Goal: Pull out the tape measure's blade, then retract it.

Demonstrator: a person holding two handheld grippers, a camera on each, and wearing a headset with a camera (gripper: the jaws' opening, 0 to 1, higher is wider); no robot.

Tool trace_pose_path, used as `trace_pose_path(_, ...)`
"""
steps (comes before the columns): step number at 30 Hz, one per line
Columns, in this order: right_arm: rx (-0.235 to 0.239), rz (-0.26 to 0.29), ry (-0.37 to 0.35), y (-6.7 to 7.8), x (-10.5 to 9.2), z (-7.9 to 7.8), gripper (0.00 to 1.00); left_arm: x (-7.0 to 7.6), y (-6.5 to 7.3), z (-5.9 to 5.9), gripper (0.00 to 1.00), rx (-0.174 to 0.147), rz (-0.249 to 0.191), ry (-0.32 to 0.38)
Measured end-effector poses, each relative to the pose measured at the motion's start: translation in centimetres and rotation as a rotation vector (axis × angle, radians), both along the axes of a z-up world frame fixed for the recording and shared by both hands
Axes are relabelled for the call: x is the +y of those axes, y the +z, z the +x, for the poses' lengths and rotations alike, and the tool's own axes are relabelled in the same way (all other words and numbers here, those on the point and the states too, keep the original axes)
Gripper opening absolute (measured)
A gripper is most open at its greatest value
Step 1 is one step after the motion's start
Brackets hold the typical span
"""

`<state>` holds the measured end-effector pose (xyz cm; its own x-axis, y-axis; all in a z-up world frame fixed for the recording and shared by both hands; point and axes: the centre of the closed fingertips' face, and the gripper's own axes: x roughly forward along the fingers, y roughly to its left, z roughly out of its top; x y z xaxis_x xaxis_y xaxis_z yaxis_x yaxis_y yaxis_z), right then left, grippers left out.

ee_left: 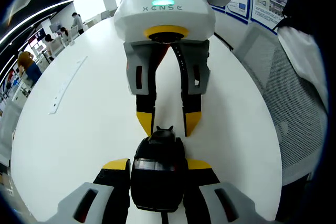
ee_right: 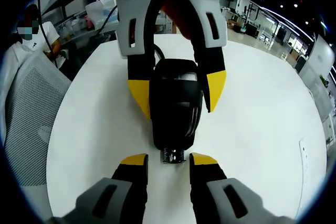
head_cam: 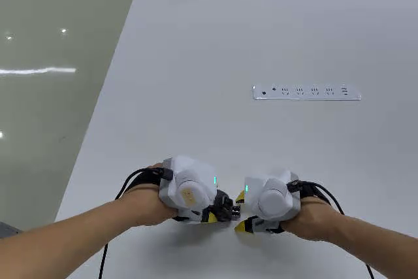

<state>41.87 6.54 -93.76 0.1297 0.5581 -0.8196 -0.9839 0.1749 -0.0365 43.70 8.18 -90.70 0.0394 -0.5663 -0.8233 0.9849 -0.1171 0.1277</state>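
My left tongs (ee_left: 157, 163) are squeezed shut on the tape measure (ee_left: 157, 182), with one yellow tip pressed on each side of its black case. My right tongs (ee_right: 168, 160) are open a little way. The small metal hook (ee_right: 172, 155) at the end of the blade sits in the gap between their two yellow tips. I cannot see the tips touch the hook (a thin strip of white table shows on each side of it). The two tongs face each other, nose to nose and very close, low over the near edge of the white table (head_cam: 196, 63). The tape measure is right between them. Its long side runs in a line from my left tongs to my right tongs, so it lies across me from left to right. The hook end points at my right tongs, and the round back end is tucked deep in my left tongs. The hook sits tight by the mouth of the case. I cannot tell if the case rests on the table or hangs just over it. Far across the table lies a long white power strip (head_cam: 306, 92), well apart from both tongs.
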Motion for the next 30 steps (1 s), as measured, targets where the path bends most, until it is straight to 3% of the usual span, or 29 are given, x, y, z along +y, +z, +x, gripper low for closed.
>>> trace_pose_path(30, 0.043, 0.011, -0.012, -0.32, 0.05, 0.42, 0.2, -0.03, -0.23, 0.02, 0.36, 0.011, 0.005, -0.01)
